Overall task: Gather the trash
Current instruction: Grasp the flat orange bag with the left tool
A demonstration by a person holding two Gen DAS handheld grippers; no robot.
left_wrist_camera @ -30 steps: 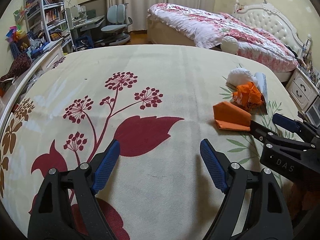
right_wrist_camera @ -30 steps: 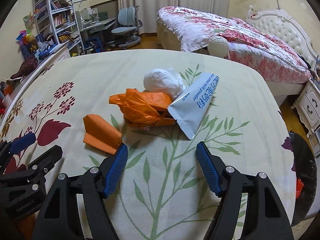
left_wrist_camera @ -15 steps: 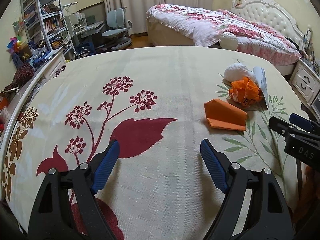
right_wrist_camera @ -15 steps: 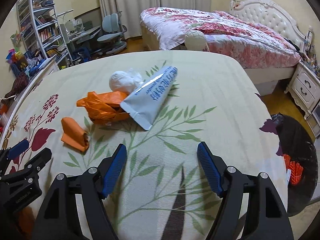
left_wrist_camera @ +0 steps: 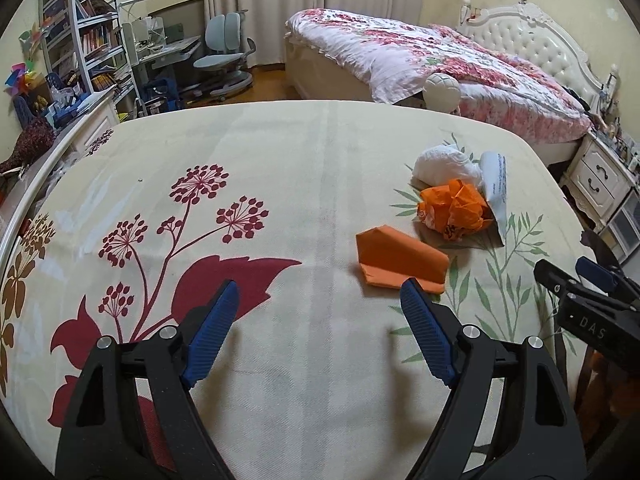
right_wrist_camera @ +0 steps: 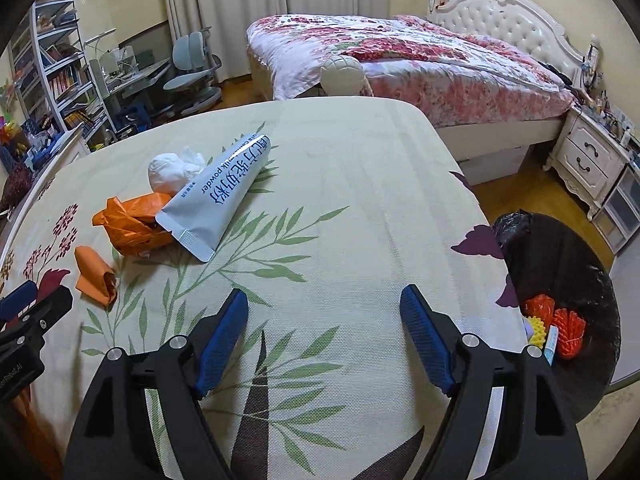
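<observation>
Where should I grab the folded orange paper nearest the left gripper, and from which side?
Probably across its narrow width, mid-length. The folded orange paper lies flat on the tablecloth, apart from the crumpled orange wrapper, just ahead of the open left gripper. Come down from above on the near side, pads straddling its long edges.

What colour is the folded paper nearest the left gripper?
Orange; the folded paper shows best in the left wrist view.

1. A folded orange paper (left_wrist_camera: 400, 262) lies flat on the cloth, nearest my left fingers.
2. Just behind it sits a crumpled orange wrapper (left_wrist_camera: 456, 211).
3. A white crumpled wad (right_wrist_camera: 174, 172) rests behind the wrapper, touching it.
4. A grey-blue milk-powder sachet (right_wrist_camera: 218, 198) lies slanted, its sealed end overlapping the wrapper.
5. A black-lined bin (right_wrist_camera: 568, 264) beside the table holds orange scraps.
</observation>
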